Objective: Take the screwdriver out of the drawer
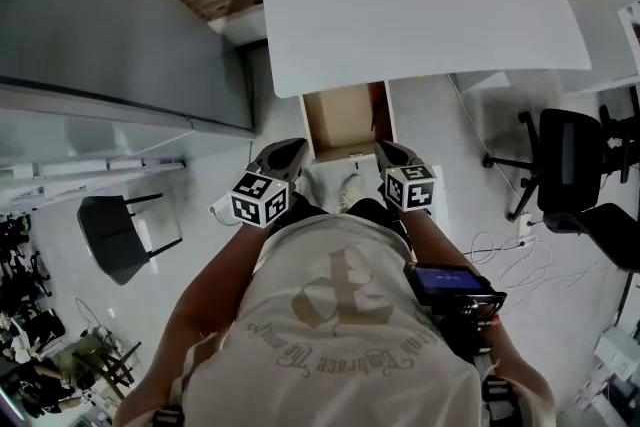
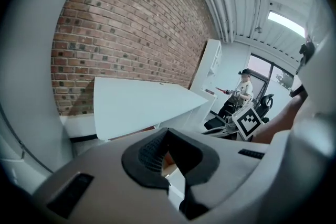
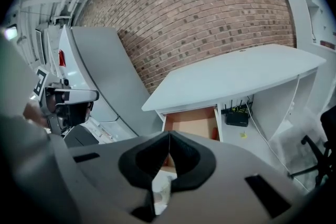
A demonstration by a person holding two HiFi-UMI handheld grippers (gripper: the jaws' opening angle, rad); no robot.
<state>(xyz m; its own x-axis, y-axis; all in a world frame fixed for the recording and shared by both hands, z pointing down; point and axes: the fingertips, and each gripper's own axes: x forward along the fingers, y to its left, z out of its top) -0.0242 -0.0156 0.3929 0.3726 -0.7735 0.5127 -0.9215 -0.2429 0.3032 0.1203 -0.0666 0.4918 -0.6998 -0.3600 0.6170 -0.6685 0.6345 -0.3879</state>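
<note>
Under the white desk (image 1: 420, 0) a wooden drawer (image 1: 340, 120) stands pulled out. In the right gripper view the drawer (image 3: 191, 123) shows a bare floor, with a red-handled screwdriver (image 3: 214, 133) lying along its right wall. My left gripper (image 1: 298, 149) hovers just before the drawer's front left corner and my right gripper (image 1: 386, 150) before its front right corner. Both sit above the drawer's front edge, touching nothing. The left gripper (image 2: 168, 136) has its jaws together and empty. The right gripper (image 3: 169, 136) is likewise shut with nothing between its pads.
A brick wall (image 3: 199, 18) runs behind the desk. A grey partition (image 1: 120, 15) stands on the left, with a black chair (image 1: 115, 235) below it. An office chair (image 1: 570, 155) and floor cables (image 1: 500, 250) lie on the right. A router (image 3: 237, 118) sits under the desk.
</note>
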